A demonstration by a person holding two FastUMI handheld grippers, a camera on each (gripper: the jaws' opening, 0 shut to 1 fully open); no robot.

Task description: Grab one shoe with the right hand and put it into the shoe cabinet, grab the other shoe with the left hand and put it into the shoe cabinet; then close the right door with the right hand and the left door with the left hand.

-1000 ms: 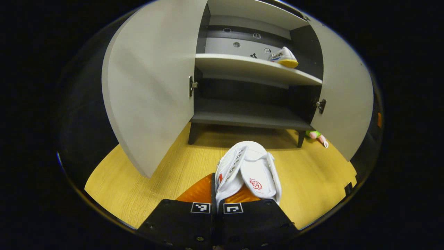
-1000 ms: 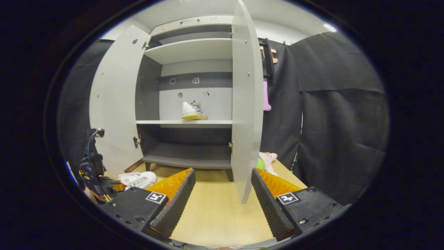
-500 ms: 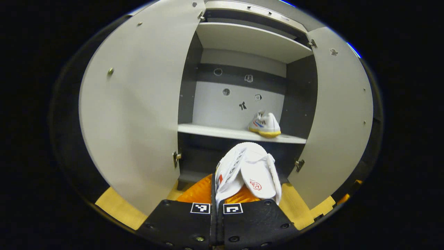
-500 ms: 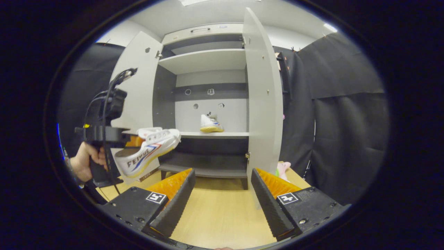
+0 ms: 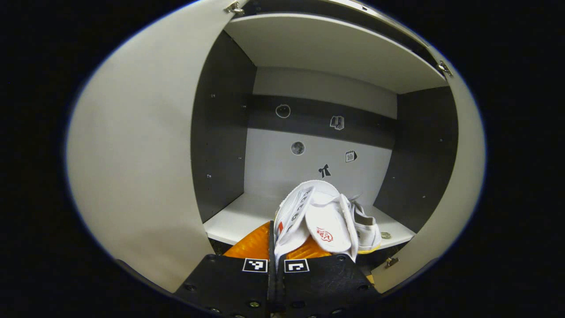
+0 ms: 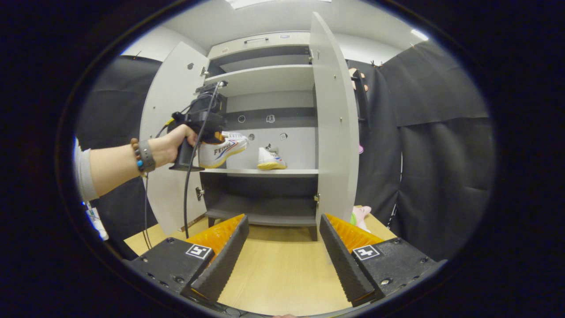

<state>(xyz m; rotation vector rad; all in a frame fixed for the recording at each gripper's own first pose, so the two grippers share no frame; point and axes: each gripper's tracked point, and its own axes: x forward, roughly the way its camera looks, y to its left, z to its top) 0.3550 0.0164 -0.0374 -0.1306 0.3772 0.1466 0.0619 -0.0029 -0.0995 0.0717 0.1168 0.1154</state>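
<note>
Open cabinet [image 6: 265, 172] — left hand-held gripper [image 5: 277, 247] grips shoe [image 5: 315, 216].

On my right gripper [image 6: 282, 258] I see two black blocky finger mounts, each carrying a square black-and-white marker tag and small screws, with ribbed inner faces on the fingers. My left gripper [image 5: 277, 247] has the same black mounts, tags and screws. In the right gripper view, its dark handle trails black cables, and my left hand [image 6: 170, 145] wears a beaded bracelet, a grey band and a pale grey sleeve.
</note>
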